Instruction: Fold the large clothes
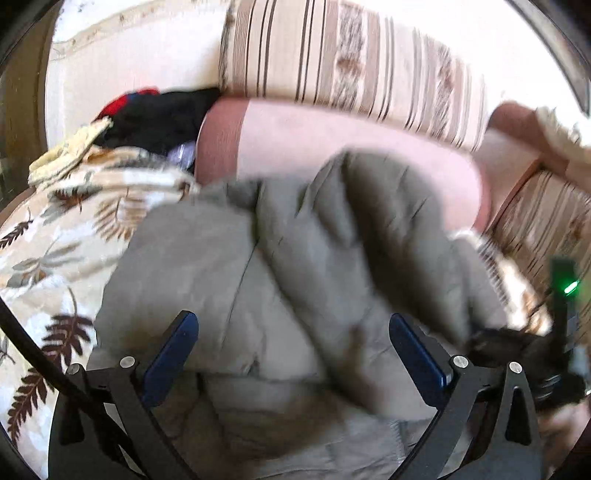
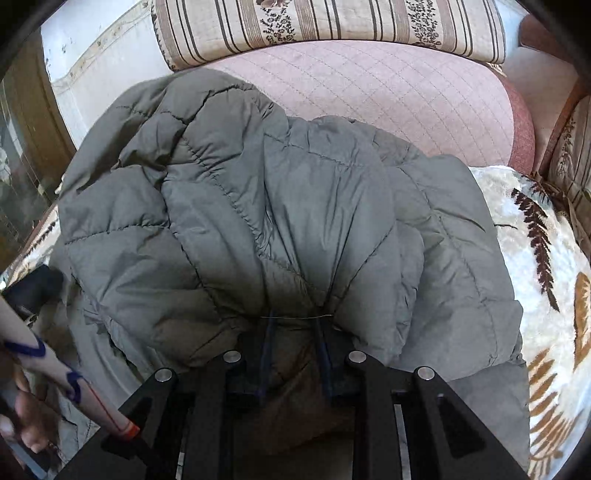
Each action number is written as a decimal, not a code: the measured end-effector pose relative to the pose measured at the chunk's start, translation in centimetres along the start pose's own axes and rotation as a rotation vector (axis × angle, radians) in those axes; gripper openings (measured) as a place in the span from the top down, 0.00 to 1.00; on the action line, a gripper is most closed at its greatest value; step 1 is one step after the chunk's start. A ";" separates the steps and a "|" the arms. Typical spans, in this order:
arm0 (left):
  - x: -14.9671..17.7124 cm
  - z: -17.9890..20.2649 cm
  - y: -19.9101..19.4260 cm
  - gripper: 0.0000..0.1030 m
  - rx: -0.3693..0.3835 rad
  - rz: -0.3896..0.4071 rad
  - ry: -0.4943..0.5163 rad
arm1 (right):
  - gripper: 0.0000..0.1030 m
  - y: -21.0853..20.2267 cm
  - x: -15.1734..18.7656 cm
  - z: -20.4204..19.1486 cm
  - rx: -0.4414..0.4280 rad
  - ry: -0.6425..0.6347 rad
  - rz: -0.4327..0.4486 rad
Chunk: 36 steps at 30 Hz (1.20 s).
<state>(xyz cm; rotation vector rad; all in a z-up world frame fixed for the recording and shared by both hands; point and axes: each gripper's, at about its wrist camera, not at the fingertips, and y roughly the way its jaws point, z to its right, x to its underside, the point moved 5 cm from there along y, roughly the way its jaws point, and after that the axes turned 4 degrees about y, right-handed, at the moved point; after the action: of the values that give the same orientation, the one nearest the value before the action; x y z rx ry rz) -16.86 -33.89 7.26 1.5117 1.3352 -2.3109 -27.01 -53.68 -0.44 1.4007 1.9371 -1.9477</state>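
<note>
Nearest the right wrist camera, the right gripper [image 2: 295, 325] was pinched onto a bunched fold of the grey quilted jacket [image 2: 258, 206], its dark blue fingers [image 2: 266, 347] standing narrow and half buried in the cloth, so their tips could not be seen. The gripper pointed steeply down at the heap. The jacket lay crumpled on a fern-patterned blanket [image 2: 554, 295], with a pink quilted cushion [image 2: 388, 92] behind it and a striped pillow [image 2: 332, 26] farther back.

At the near left of that view a bare forearm [image 2: 48, 369] with blue markings ran to the frame's edge; what it held was too blurred to make out.

The left wrist picture was smeared, and the jacket there [image 1: 295, 258] looked olive and soft-edged. The left gripper [image 1: 293, 354] hung over it with its blue pads [image 1: 173, 354] spread wide, gripping nothing, tilted moderately downward. A black cable [image 1: 37, 354] crossed the near left corner. Far left, a pile of dark and red clothes [image 1: 147, 114] sat against the wall, its shapes unclear. On the right, a black device with a green light [image 1: 567, 288] was cut off by the frame
</note>
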 end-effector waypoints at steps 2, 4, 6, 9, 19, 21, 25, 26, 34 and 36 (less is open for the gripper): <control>0.0 0.5 0.1 0.00 0.018 -0.005 0.017 | 0.77 0.0 0.1 0.0 -0.002 0.002 0.009; 1.3 0.9 2.1 0.00 -0.013 -0.083 0.056 | 0.76 -0.2 0.4 -0.5 0.007 -0.010 0.017; 2.5 0.7 3.8 0.00 -0.063 -0.155 0.082 | 0.76 -0.7 0.6 -0.9 0.005 -0.014 0.020; 2.8 0.6 4.4 0.00 -0.084 -0.181 0.091 | 0.76 -1.7 0.8 -1.1 -0.009 -0.021 0.015; 3.2 0.0 4.2 0.00 -0.082 -0.181 0.068 | 0.76 -4.0 -0.7 -3.5 -0.128 -0.052 0.059; 3.3 0.1 4.2 0.00 -0.081 -0.185 0.074 | 0.76 -1.8 0.6 -3.6 -0.115 -0.075 -0.014; 2.9 0.2 3.7 0.00 -0.078 -0.169 0.081 | 0.76 -0.4 1.3 -3.3 -0.102 -0.069 -0.032; 2.7 0.1 3.4 0.00 -0.070 -0.163 0.073 | 0.76 -0.9 1.0 -3.4 -0.102 -0.064 -0.029; 0.6 -2.0 1.3 0.00 -0.067 -0.081 -0.030 | 0.76 -6.7 -2.9 -5.7 -0.188 -0.082 0.136; 0.3 -2.9 1.0 0.00 -0.076 -0.068 -0.061 | 0.76 -6.8 -4.0 -7.2 -0.207 -0.104 0.157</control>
<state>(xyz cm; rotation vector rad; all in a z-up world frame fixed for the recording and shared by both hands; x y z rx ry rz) -14.47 -32.40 5.98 1.3837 1.4622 -2.2970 -24.96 -48.49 8.69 1.3250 1.8594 -1.6642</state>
